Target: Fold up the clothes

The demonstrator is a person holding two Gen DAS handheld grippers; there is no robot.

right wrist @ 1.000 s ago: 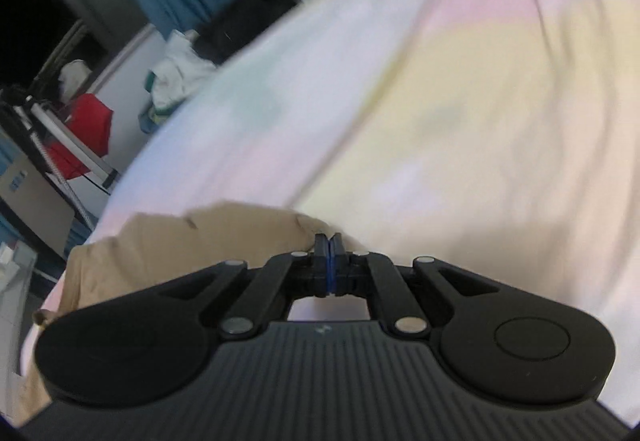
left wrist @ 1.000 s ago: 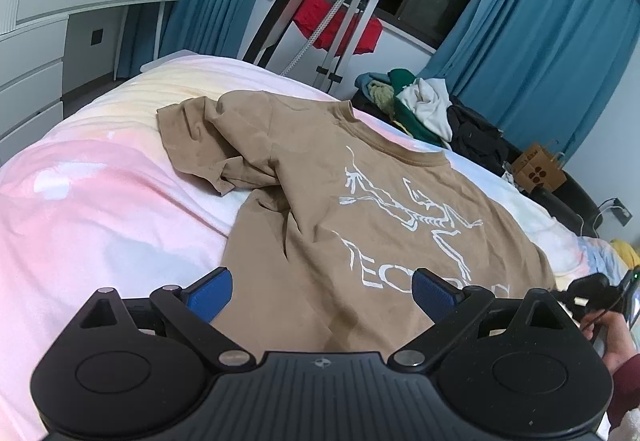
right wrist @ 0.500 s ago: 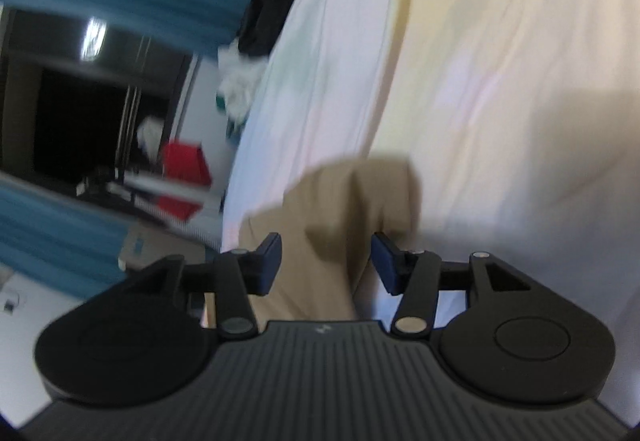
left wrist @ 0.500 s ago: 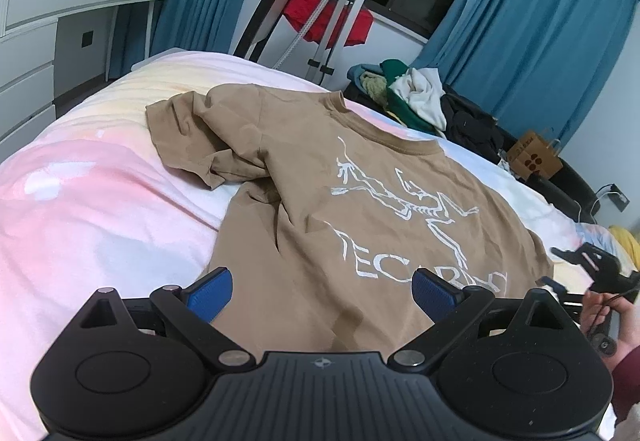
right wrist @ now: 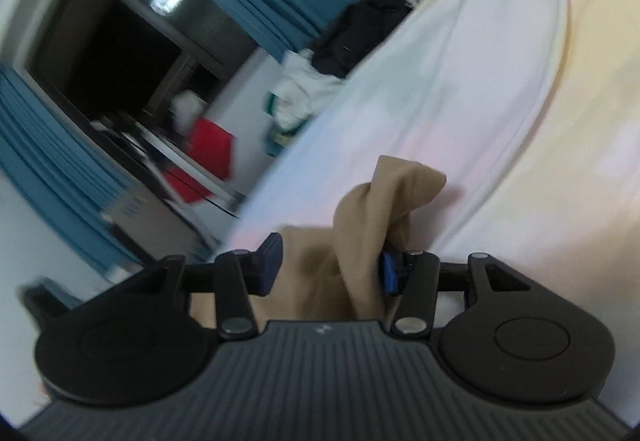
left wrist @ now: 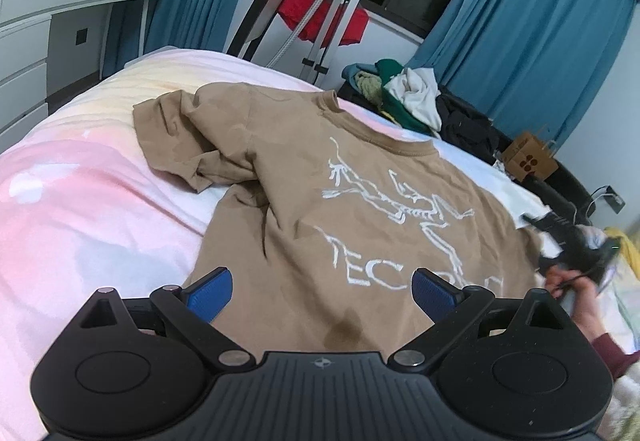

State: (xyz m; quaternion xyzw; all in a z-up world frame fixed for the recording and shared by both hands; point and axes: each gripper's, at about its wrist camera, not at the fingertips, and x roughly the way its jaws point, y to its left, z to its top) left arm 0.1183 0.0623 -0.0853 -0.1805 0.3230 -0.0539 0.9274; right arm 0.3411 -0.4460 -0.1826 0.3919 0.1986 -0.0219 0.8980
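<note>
Dresser (left wrist: 24, 53) far left, white, bottles on top. Bed (left wrist: 80, 209) with pastel pink/yellow sheet fills the foreground. Tan tee (left wrist: 320, 201) lies spread on the bed, white bird-skeleton print facing up, collar toward the far edge, left sleeve bunched and creased. Dark stain on the tee near the hem.

Left gripper (left wrist: 322, 289) hovers over the hem, fingers (left wrist: 208, 291) spread wide, nothing between them.

Behind the bed: garment rack (left wrist: 324, 1) with a red item, teal curtains (left wrist: 540, 41), clothes pile (left wrist: 408, 97) on the floor, cardboard box (left wrist: 528, 161) beyond it.

Right gripper (left wrist: 572, 245) at the tee's right edge, blurred in the left view, person's hand (left wrist: 568, 289) on it. Right wrist view: right gripper (right wrist: 328, 269) has fingers (right wrist: 270, 267) parted, a bunched fold of the tee (right wrist: 380, 209) standing up between them, draped against the right finger; not clamped. Frame is motion-blurred and tilted, bed (right wrist: 520, 101) beyond.
</note>
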